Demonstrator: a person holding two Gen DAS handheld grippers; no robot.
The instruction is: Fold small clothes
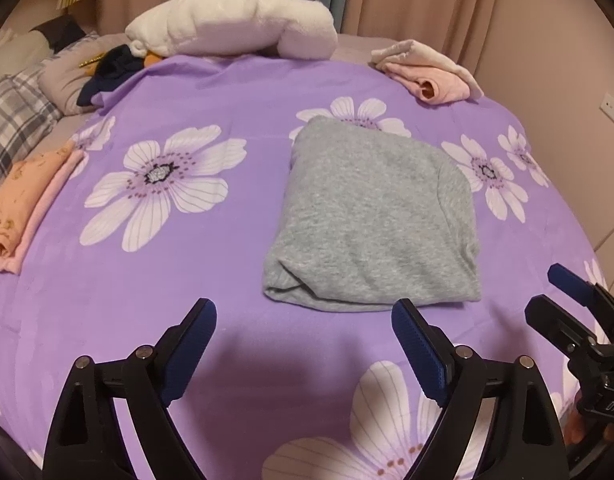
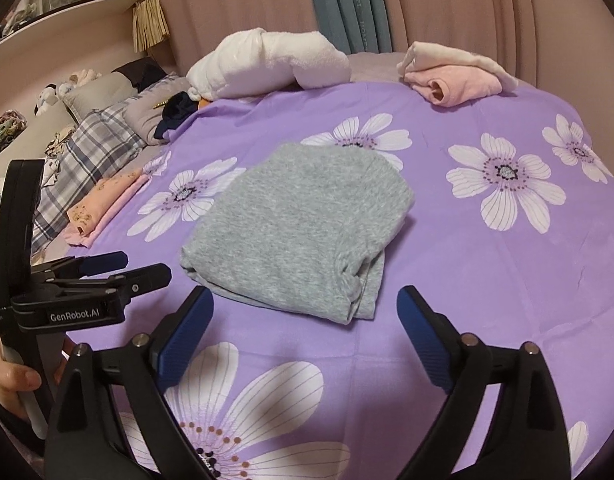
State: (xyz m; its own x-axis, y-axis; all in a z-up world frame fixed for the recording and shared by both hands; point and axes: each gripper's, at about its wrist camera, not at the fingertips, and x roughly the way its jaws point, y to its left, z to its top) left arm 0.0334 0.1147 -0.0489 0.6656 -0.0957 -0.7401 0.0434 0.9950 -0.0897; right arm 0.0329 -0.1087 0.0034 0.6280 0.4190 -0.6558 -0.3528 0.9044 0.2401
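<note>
Nearest you, your left gripper (image 1: 303,320) and right gripper (image 2: 305,308) both stand wide apart with nothing between the jaws, poised above the near edge of the bed (image 1: 155,292), just short of the grey garment (image 1: 371,216). That garment lies folded into a compact rectangle near the middle of the purple flowered cover, its loose layered corner toward the right gripper. The fold of this piece looks finished. Along the left edge rests a folded orange and pink stack (image 1: 15,208); at the far right corner sits a loosely bundled pink garment (image 1: 427,72). Your next move, judged from this, is to set the grey piece aside and fetch that pink bundle for flattening.
</note>
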